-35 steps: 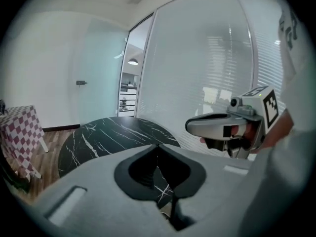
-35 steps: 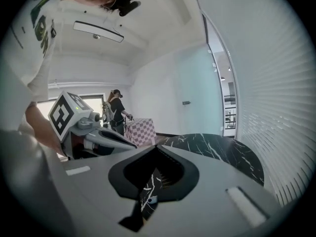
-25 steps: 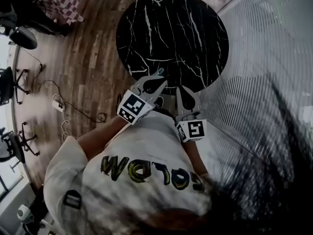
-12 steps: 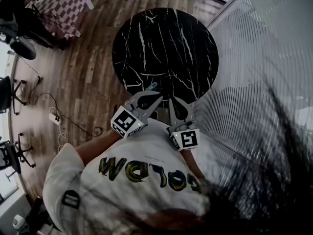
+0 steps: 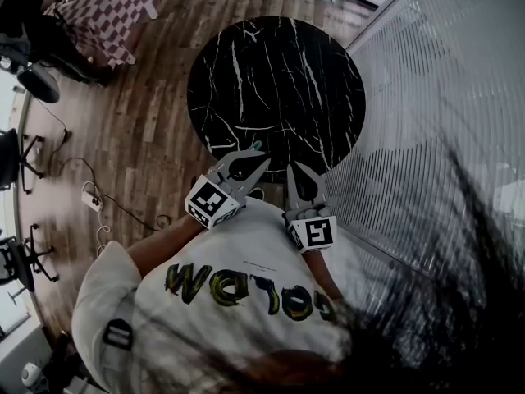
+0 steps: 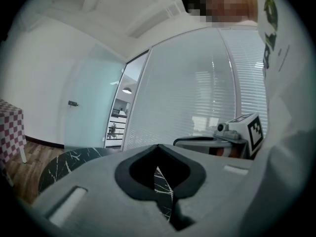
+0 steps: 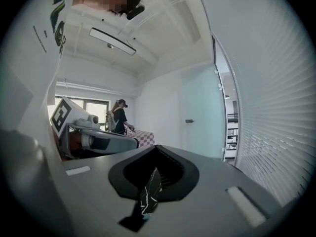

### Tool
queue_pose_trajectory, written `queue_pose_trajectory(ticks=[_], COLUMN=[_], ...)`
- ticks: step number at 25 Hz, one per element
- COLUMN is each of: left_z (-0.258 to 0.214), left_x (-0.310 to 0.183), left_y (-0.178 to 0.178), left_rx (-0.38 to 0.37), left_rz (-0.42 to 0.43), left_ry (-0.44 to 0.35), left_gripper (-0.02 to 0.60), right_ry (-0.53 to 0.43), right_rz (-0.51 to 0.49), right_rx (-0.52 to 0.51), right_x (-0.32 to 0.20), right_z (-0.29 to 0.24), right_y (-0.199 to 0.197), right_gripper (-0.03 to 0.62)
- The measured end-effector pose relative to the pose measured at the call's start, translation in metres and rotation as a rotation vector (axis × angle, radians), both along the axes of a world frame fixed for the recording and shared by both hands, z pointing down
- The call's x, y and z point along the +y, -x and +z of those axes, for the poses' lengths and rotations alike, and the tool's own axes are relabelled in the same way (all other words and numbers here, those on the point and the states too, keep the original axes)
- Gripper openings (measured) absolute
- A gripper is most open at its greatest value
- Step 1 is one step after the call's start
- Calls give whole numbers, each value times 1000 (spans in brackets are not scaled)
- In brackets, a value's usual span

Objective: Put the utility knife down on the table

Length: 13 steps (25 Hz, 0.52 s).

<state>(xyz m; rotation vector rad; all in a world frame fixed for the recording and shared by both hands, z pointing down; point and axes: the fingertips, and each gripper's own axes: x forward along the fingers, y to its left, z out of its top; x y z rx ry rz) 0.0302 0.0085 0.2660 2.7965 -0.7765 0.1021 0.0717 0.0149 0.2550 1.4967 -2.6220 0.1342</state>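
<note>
- The person's white shirt (image 5: 246, 257) fills the near part of the head view, on the near side of the tabletop.
- The left tongs (image 5: 257, 148) reach out from the shirt. Their tip shows over the near edge of the round black tabletop (image 5: 279, 72) with white veins.
- In the left gripper view the two jaws are pressed together. Only a thin slit is left between them, and the tabletop's veined surface shows through it. Nothing is clamped there.
- The right tongs (image 5: 294, 169) sit just beside the left tongs, also at the tabletop's near edge and apart from the left pair. Their own view shows the jaws closed to a narrow slit, with nothing gripped.
- Each pair carries a marker cube, left (image 5: 212, 203) and right (image 5: 316, 232), on the shirt side of the tabletop's edge.
- The utility knife cannot be picked out in any view. A small pale bit at the tip of the left tongs might be part of it, but it is too small to tell.
- A wooden floor (image 5: 156, 113) lies to the left of the tabletop.
- A glass wall with blinds (image 5: 443, 113) runs along the tabletop's right.
- A checkered table (image 5: 107, 2) stands beyond the tabletop's far left.
</note>
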Motion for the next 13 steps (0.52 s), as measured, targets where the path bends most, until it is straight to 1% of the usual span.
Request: queue_pose_trajectory(ticks=[3,6,13], left_z=[1,-1,-1], left_x=[-1,2,3], left_y=[0,-1,-7], left_rx=[-2,4,5], left_rz=[-5,9,35], left_ry=[-2,-1,-5], left_gripper=[0,1,2], right_ry=[6,9,11], right_rz=[1,-4,-7], right_rx=[-12,-34,-25], right_x=[-1,0,-1], right_z=[-1,-5,-3], right_y=[-2,1,0], right_gripper=[2,2,2])
